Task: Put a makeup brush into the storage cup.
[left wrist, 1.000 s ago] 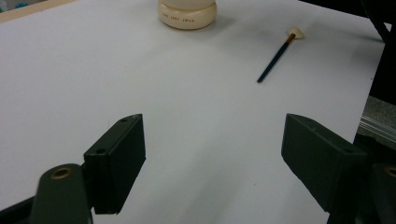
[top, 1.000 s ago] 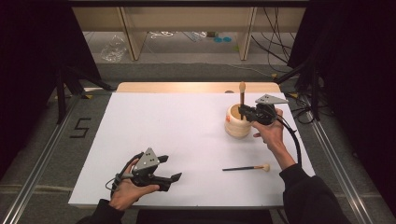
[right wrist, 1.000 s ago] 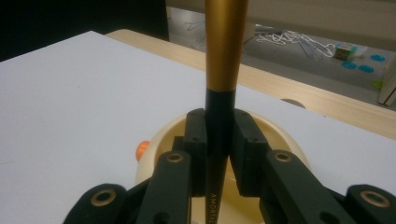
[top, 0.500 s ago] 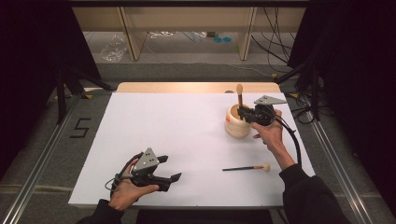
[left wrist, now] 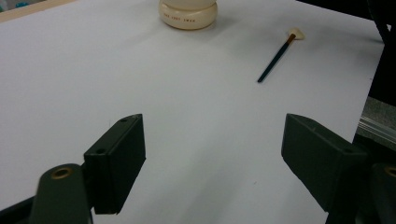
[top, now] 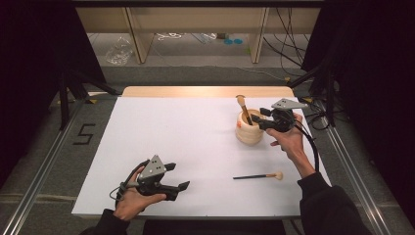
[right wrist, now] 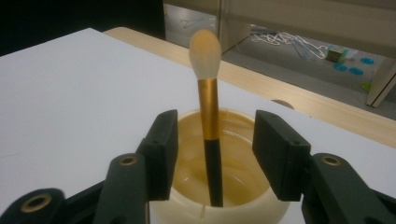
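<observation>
The right gripper, jaws just opening and clear of the gold-ferruled, black-handled makeup brush standing in the cream round holder at the white table's far right, should withdraw straight upward to avoid tipping it.

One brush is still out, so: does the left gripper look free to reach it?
Probably yes: the left gripper is open, and bare white table lies between it and the brush.
</observation>
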### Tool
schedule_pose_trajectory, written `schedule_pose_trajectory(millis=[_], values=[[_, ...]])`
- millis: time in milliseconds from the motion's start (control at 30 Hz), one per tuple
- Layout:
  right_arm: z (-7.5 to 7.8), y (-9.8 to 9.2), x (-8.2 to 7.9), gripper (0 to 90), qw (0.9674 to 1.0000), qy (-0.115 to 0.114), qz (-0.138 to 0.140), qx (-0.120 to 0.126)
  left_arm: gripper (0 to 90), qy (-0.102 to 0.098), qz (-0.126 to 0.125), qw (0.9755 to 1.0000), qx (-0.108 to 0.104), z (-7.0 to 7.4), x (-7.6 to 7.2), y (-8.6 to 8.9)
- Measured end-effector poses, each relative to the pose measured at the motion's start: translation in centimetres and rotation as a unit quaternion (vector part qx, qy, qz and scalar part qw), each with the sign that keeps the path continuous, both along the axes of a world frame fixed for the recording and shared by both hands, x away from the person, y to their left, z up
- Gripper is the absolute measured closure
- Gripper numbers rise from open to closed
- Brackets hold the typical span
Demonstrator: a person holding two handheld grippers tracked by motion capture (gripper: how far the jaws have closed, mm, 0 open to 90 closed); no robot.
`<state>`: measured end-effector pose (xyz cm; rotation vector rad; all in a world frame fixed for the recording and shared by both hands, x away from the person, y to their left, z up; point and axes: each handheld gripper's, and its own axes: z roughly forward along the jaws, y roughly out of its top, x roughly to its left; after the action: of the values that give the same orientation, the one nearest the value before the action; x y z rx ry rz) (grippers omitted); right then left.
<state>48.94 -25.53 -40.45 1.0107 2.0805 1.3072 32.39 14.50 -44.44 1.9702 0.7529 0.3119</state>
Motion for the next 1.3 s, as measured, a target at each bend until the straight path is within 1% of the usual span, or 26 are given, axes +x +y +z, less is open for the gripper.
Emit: schedule_pose_trajectory(millis=[67, 100, 133, 200, 267, 333, 367, 433, 467, 533, 600, 633, 667, 733, 800, 833, 933, 967, 1000, 1033, 1067, 1100, 1133, 1233, 1267, 1300], values=[[0.1, -0.1, -0.2, 48.2, 1.0000, -0.001, 0.001, -0.002, 21.7, 0.001, -0.001, 1.0000, -0.001, 0.0, 0.0, 0.0], [0.5, -0.2, -0.5, 44.4, 1.0000, -0.002, 0.005, -0.001, 21.7, 0.001, 0.001, 1.0000, 0.000, 0.0, 0.0, 0.0], [0.5, -0.2, -0.5, 44.4, 1.0000, -0.002, 0.005, -0.001, 21.7, 0.001, 0.001, 1.0000, 0.000, 0.0, 0.0, 0.0], [1.0, -0.3, -1.1, 41.0, 0.9999, 0.005, 0.013, -0.008, 21.7, 0.001, 0.002, 1.0000, 0.000, 0.0, 0.0, 0.0], [1.1, -0.3, -1.6, 39.1, 0.9997, 0.004, 0.020, -0.010, 21.8, 0.001, 0.002, 1.0000, 0.000, 0.0, 0.0, 0.1], [1.3, -0.3, -2.0, 37.6, 0.9993, 0.014, 0.031, -0.016, 21.7, 0.001, 0.001, 1.0000, 0.000, 0.0, 0.0, 0.1], [1.4, -0.4, -2.2, 37.8, 0.9989, 0.020, 0.036, -0.023, 21.7, 0.001, 0.001, 1.0000, 0.000, 0.0, 0.0, 0.1], [1.4, -0.5, -2.5, 38.0, 0.9983, 0.027, 0.045, -0.025, 21.7, 0.003, 0.001, 1.0000, -0.001, -0.1, 0.1, 0.1], [1.4, -0.5, -2.6, 37.8, 0.9982, 0.027, 0.049, -0.023, 21.6, 0.003, 0.003, 1.0000, 0.004, -0.1, 0.1, 0.1], [1.5, -0.6, -3.1, 37.4, 0.9976, 0.032, 0.053, -0.032, 21.7, 0.002, 0.003, 1.0000, 0.005, -0.1, 0.1, 0.2], [1.6, -0.6, -3.3, 37.3, 0.9973, 0.033, 0.055, -0.036, 21.7, 0.002, 0.003, 1.0000, 0.005, -0.1, 0.1, 0.2], [1.5, -0.7, -3.9, 37.3, 0.9969, 0.034, 0.060, -0.037, 21.7, 0.002, 0.004, 1.0000, 0.005, -0.1, 0.2, 0.2], [1.5, -0.7, -3.9, 37.3, 0.9969, 0.034, 0.060, -0.037, 21.7, 0.002, 0.004, 1.0000, 0.005, -0.1, 0.2, 0.2], [1.4, -0.8, -4.6, 37.4, 0.9961, 0.034, 0.067, -0.046, 21.7, 0.001, 0.004, 1.0000, 0.005, -0.1, 0.2, 0.2], [1.3, -1.0, -5.1, 37.4, 0.9957, 0.038, 0.071, -0.046, 21.7, 0.001, 0.004, 1.0000, 0.005, -0.1, 0.2, 0.2], [1.2, -1.0, -5.3, 37.4, 0.9956, 0.036, 0.071, -0.049, 21.7, 0.001, 0.004, 1.0000, 0.004, -0.1, 0.2, 0.3], [1.0, -1.0, -5.8, 37.5, 0.9947, 0.042, 0.076, -0.054, 21.6, 0.001, 0.002, 1.0000, 0.002, -0.1, 0.2, 0.3], [0.8, -1.0, -6.4, 37.6, 0.9938, 0.051, 0.079, -0.060, 21.7, 0.000, 0.002, 1.0000, 0.001, -0.1, 0.2, 0.3], [0.7, -0.9, -6.5, 37.6, 0.9931, 0.050, 0.084, -0.064, 21.6, 0.000, 0.002, 1.0000, 0.001, -0.1, 0.2, 0.3], [0.6, -0.9, -6.8, 37.7, 0.9923, 0.057, 0.087, -0.067, 21.6, 0.000, 0.002, 1.0000, 0.000, -0.1, 0.2, 0.3], [0.6, -0.9, -6.8, 37.7, 0.9923, 0.057, 0.087, -0.067, 21.7, 0.000, 0.002, 1.0000, 0.000, -0.1, 0.2, 0.3], [0.4, -0.7, -7.2, 38.1, 0.9908, 0.060, 0.095, -0.074, 21.6, 0.001, 0.002, 1.0000, 0.001, -0.1, 0.3, 0.3], [0.4, -0.7, -7.2, 38.1, 0.9908, 0.060, 0.095, -0.074, 21.7, 0.001, 0.002, 1.0000, 0.001, -0.1, 0.3, 0.3], [-0.1, -0.4, -8.0, 38.1, 0.9882, 0.069, 0.104, -0.089, 21.6, 0.002, 0.003, 1.0000, -0.001, -0.1, 0.3, 0.3], [-0.1, -0.4, -8.0, 38.1, 0.9882, 0.069, 0.104, -0.089, 21.7, 0.002, 0.003, 1.0000, -0.001, -0.1, 0.3, 0.3], [-0.2, -0.4, -8.1, 38.0, 0.9874, 0.071, 0.107, -0.091, 21.7, 0.002, 0.003, 1.0000, 0.000, -0.1, 0.3, 0.3]])
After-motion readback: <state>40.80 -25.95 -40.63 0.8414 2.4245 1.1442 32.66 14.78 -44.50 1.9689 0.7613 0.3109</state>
